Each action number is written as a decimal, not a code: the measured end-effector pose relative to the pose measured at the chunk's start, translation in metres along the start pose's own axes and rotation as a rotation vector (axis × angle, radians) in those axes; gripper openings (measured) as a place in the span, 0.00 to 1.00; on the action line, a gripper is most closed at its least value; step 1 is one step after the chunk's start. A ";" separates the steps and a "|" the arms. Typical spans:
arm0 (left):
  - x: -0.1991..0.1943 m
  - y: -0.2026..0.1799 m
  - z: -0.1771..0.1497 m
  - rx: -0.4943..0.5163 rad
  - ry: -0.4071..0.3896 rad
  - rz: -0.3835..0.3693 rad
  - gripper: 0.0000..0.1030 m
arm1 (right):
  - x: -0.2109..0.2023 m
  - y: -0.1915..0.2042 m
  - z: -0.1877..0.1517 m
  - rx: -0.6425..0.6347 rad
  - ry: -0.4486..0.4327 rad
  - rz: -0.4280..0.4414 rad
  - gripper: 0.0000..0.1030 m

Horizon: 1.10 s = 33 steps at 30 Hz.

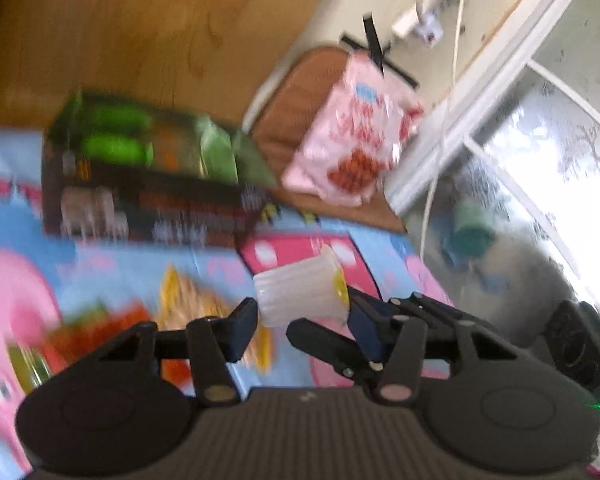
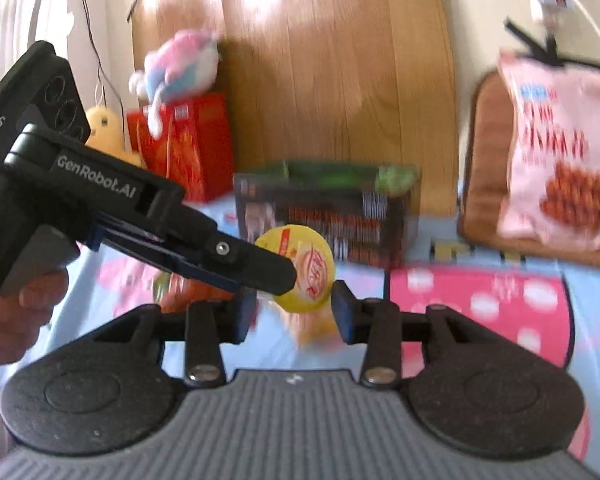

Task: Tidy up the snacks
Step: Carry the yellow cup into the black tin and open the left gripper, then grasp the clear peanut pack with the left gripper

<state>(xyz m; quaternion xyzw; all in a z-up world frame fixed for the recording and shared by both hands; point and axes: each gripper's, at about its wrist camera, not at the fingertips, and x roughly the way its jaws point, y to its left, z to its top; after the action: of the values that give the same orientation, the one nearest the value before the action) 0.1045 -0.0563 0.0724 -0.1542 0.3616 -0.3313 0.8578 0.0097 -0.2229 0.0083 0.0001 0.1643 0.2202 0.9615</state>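
A small jelly cup point(image 1: 302, 294) with ribbed white sides and a yellow lid point(image 2: 300, 268) is held above the cartoon mat. My left gripper point(image 1: 304, 322) is shut on the cup; it also shows from the side in the right wrist view point(image 2: 276, 270). My right gripper point(image 2: 294, 314) is open, its pads on either side just below the cup, not touching. A dark snack box point(image 1: 140, 184) with green packets inside stands at the mat's far edge point(image 2: 324, 216). A pink snack bag point(image 1: 352, 136) leans on a brown cushion point(image 2: 556, 152).
A wooden panel point(image 2: 332, 72) stands behind the box. A red bag point(image 2: 188, 144) and plush toys point(image 2: 180, 68) sit at the far left. Orange snack packets point(image 1: 112, 328) lie on the mat at left. A glass door point(image 1: 540, 160) is at the right.
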 end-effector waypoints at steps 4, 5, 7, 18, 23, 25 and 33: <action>0.008 0.008 0.047 0.025 -0.078 0.051 0.51 | 0.028 -0.002 0.038 -0.058 -0.071 -0.029 0.42; 0.013 0.011 0.058 0.023 -0.092 0.064 0.56 | 0.039 -0.004 0.048 -0.069 -0.086 -0.039 0.43; 0.022 0.020 0.074 0.032 -0.116 0.124 0.58 | 0.062 -0.009 0.063 -0.070 -0.111 -0.053 0.44; -0.076 0.119 -0.010 -0.182 -0.201 0.284 0.58 | 0.041 -0.042 0.015 0.172 -0.016 -0.030 0.56; -0.069 0.144 -0.028 -0.273 -0.165 0.240 0.58 | 0.043 -0.027 -0.004 0.199 0.035 0.022 0.56; -0.057 0.136 -0.024 -0.242 -0.140 0.201 0.58 | 0.045 -0.020 -0.004 0.179 0.065 0.004 0.56; 0.036 0.089 -0.001 -0.111 0.037 0.087 0.65 | 0.040 -0.014 -0.018 0.185 0.149 -0.047 0.68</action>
<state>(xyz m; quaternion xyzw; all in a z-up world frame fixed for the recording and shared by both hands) 0.1629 -0.0156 0.0085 -0.1796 0.4013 -0.2761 0.8547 0.0435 -0.2203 -0.0226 0.0687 0.2549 0.1807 0.9474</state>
